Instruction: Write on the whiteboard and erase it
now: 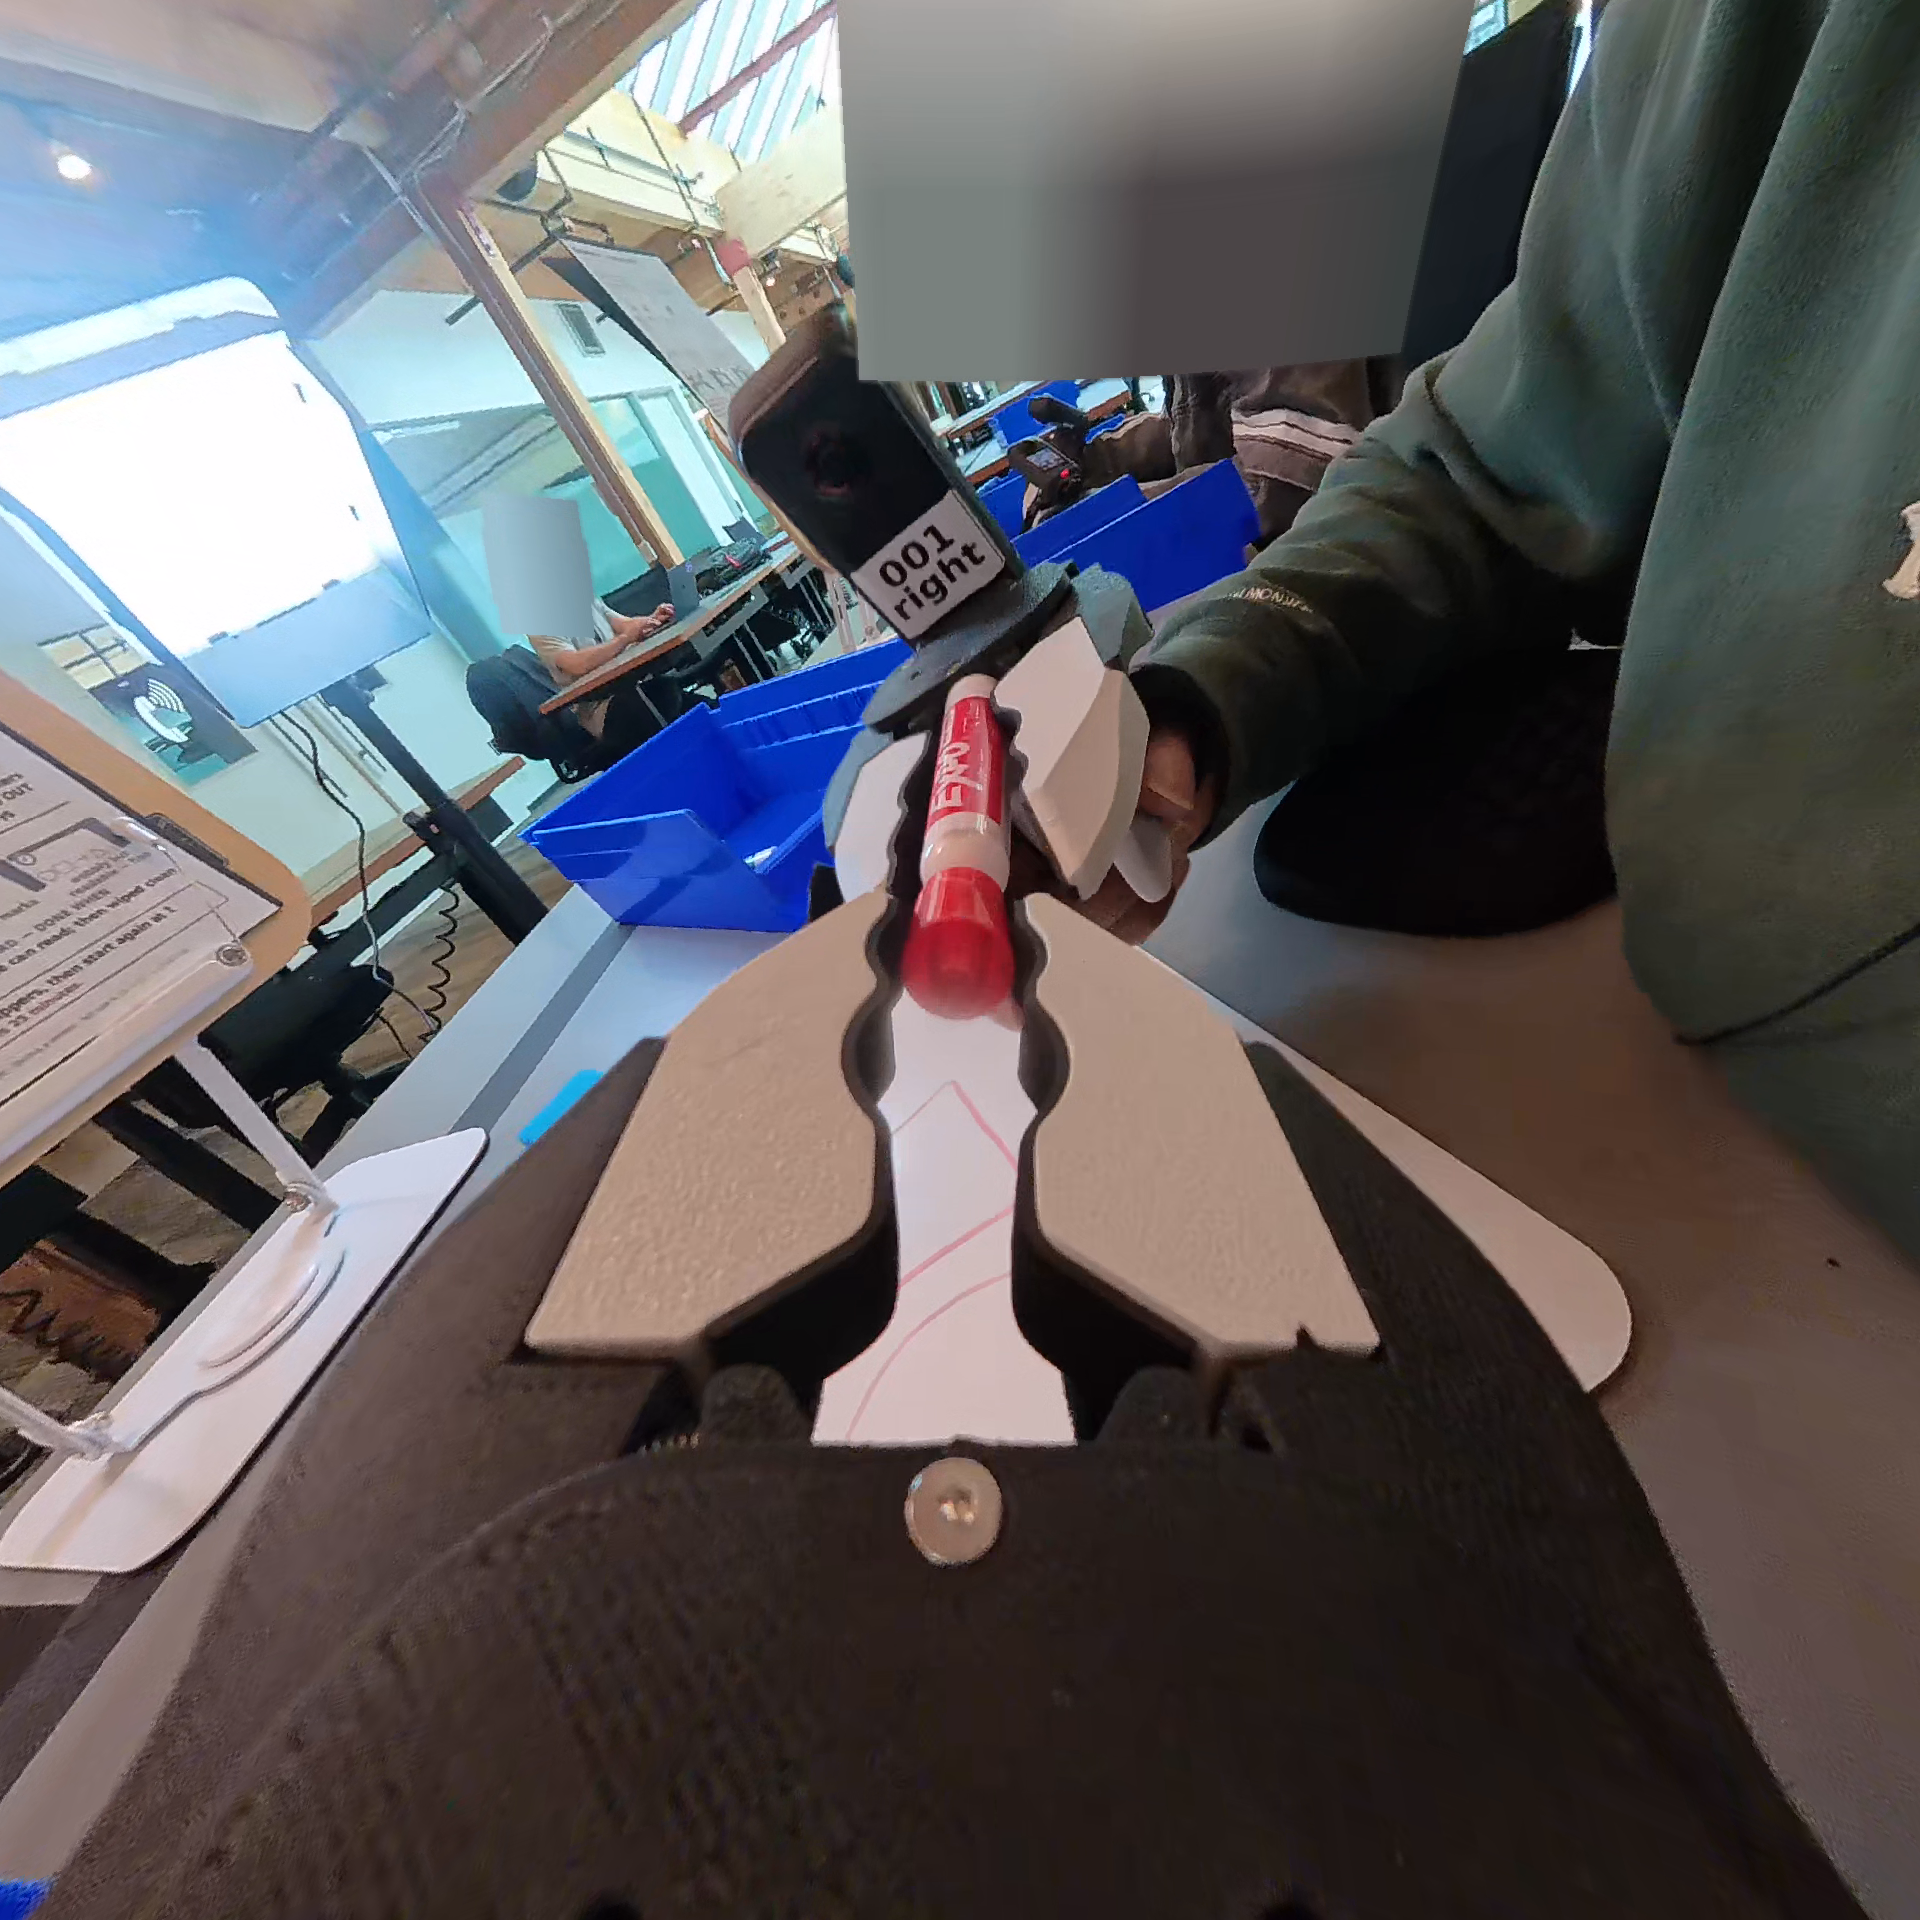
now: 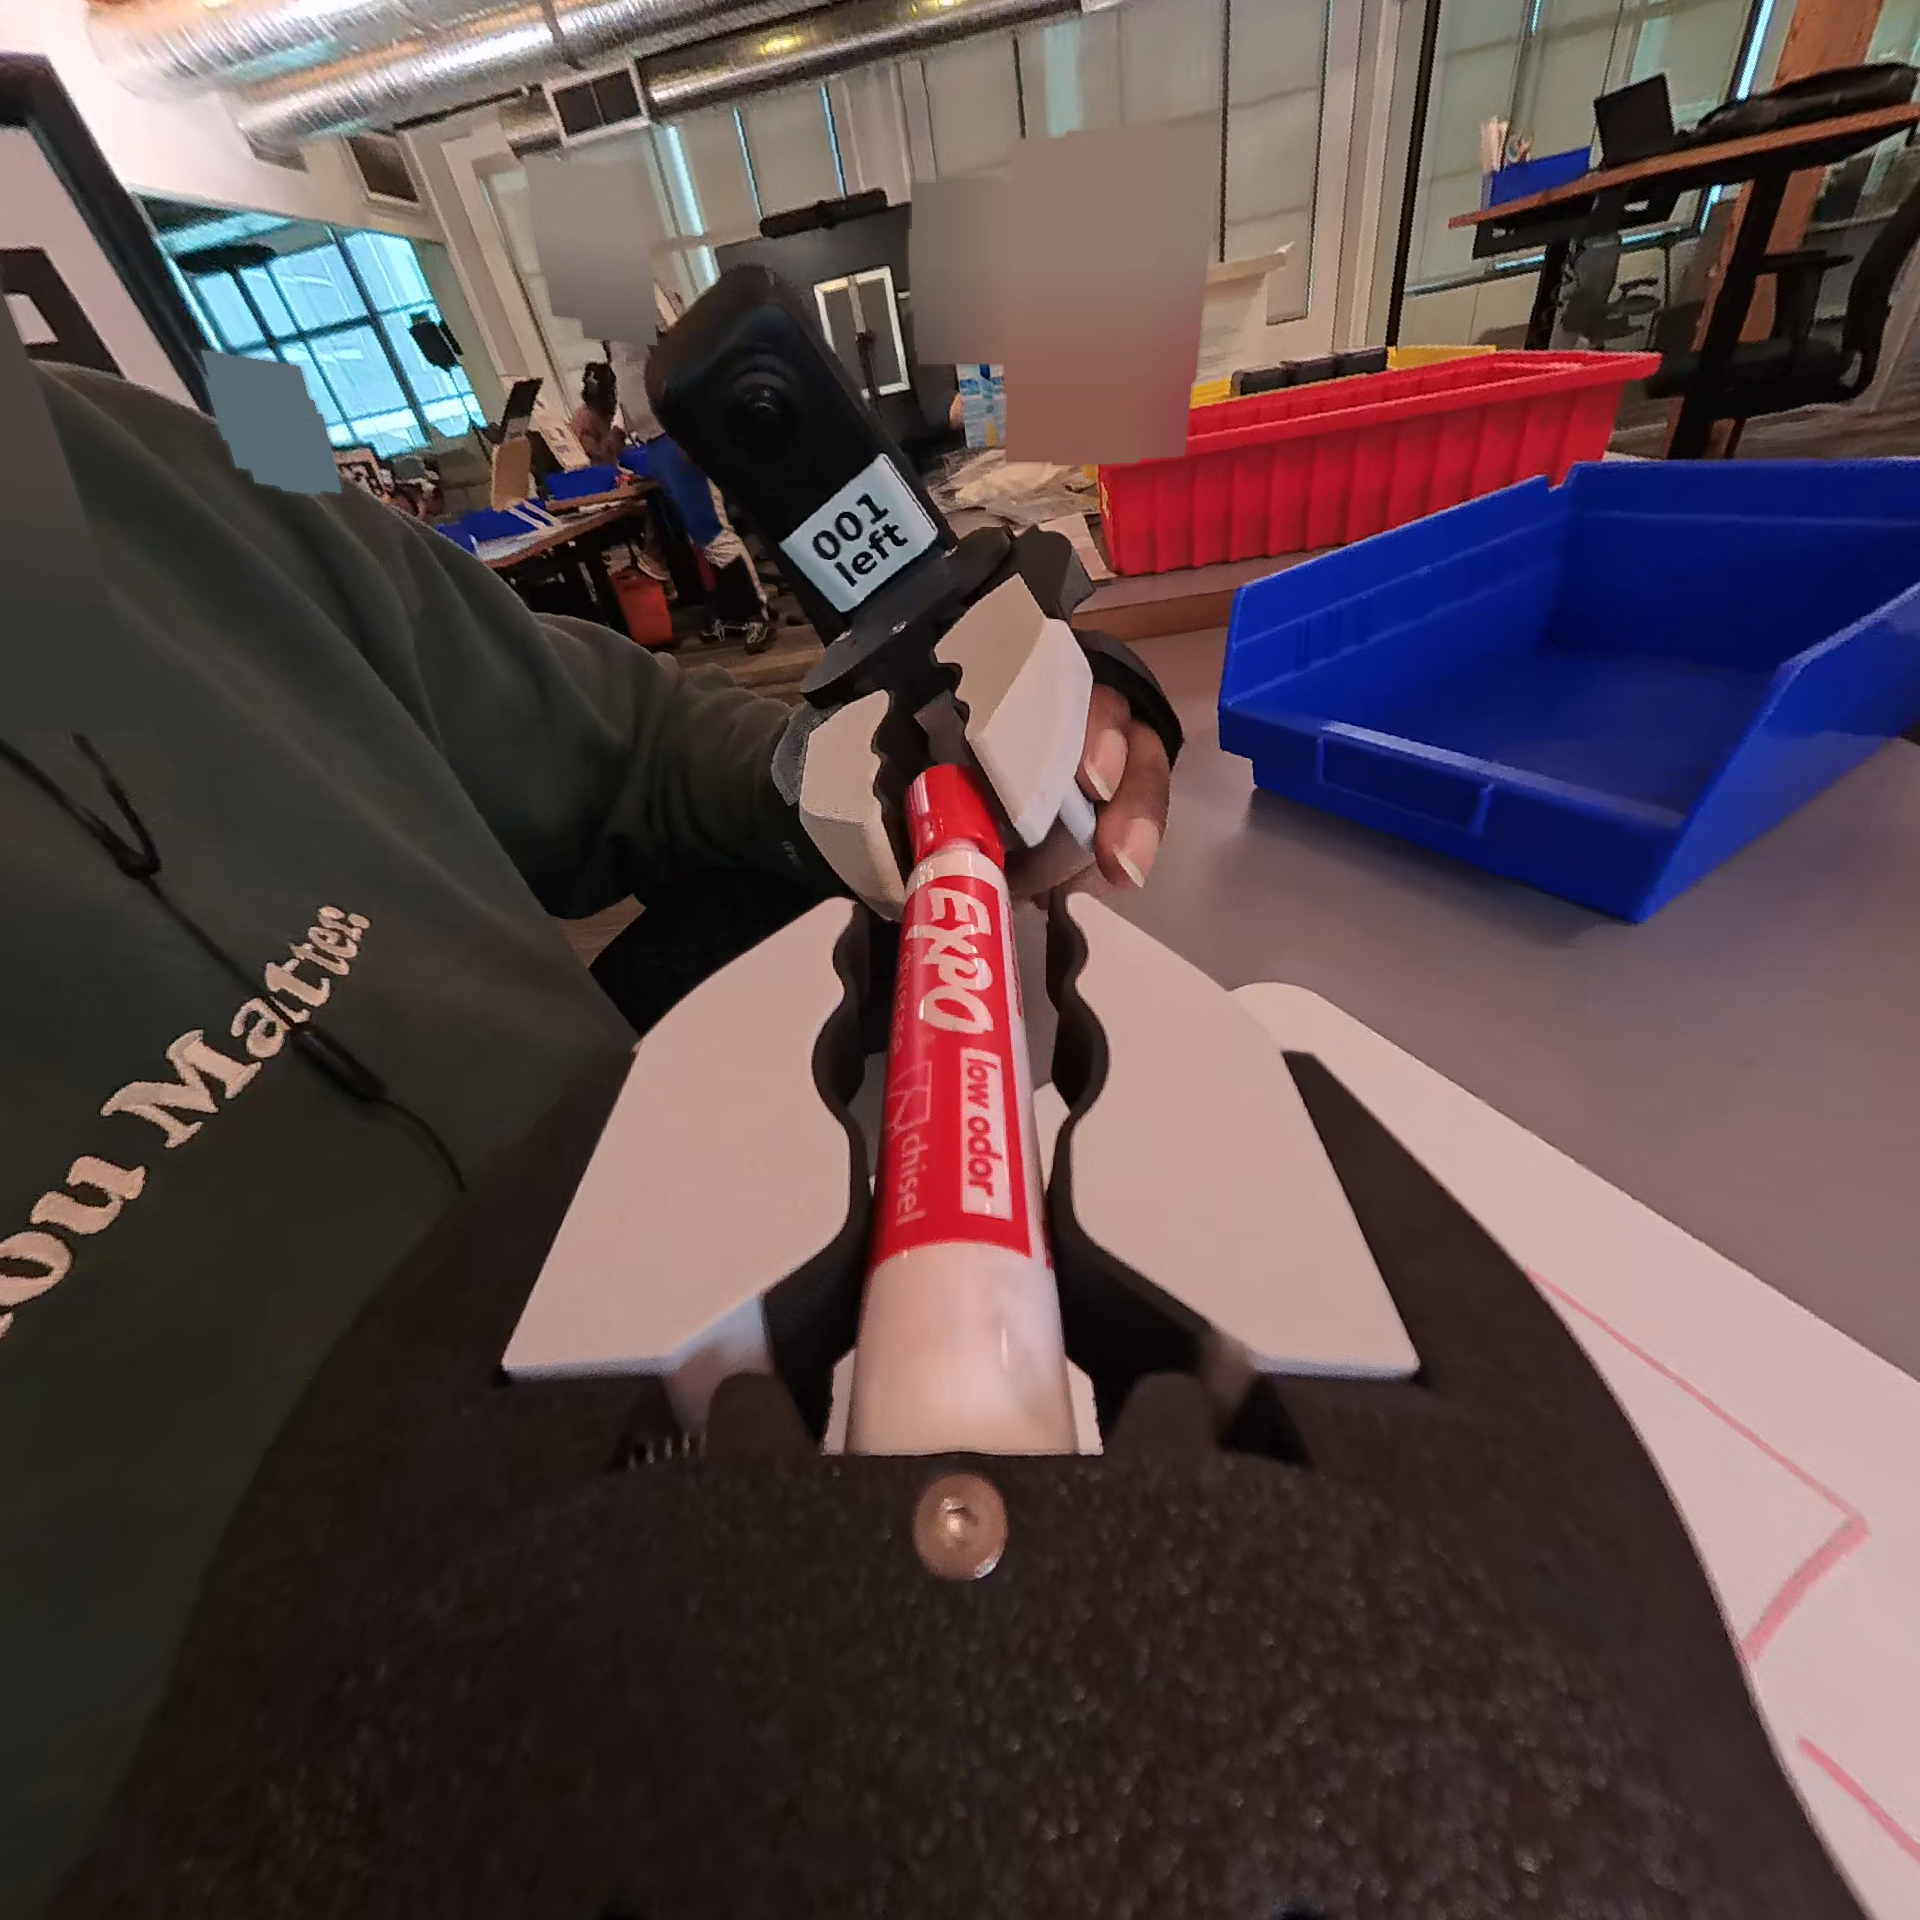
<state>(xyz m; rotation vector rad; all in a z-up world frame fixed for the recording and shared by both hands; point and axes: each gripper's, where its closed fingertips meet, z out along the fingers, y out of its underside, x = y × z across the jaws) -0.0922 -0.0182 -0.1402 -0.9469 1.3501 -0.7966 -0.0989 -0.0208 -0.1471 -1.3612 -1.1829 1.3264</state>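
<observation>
A red-and-white dry-erase marker (image 2: 951,1164) is held level above the table between both grippers. My right gripper (image 2: 956,935) is shut on its barrel; it shows farther off in the left wrist view (image 1: 966,831). My left gripper (image 1: 956,935) is shut on the marker's red cap (image 1: 958,940); it shows farther off in the right wrist view (image 2: 951,831). The cap (image 2: 945,810) sits against the barrel with no gap that I can see. A white whiteboard (image 2: 1714,1403) with thin pink lines lies flat on the grey table, under both grippers (image 1: 1507,1247).
A blue bin (image 2: 1558,748) stands on the table beyond the whiteboard, with a long red bin (image 2: 1351,468) behind it. More blue bins (image 1: 707,821) sit at the far edge. A sign stand on a white base (image 1: 239,1340) stands at left. A person's green sleeve (image 1: 1403,582) is close by.
</observation>
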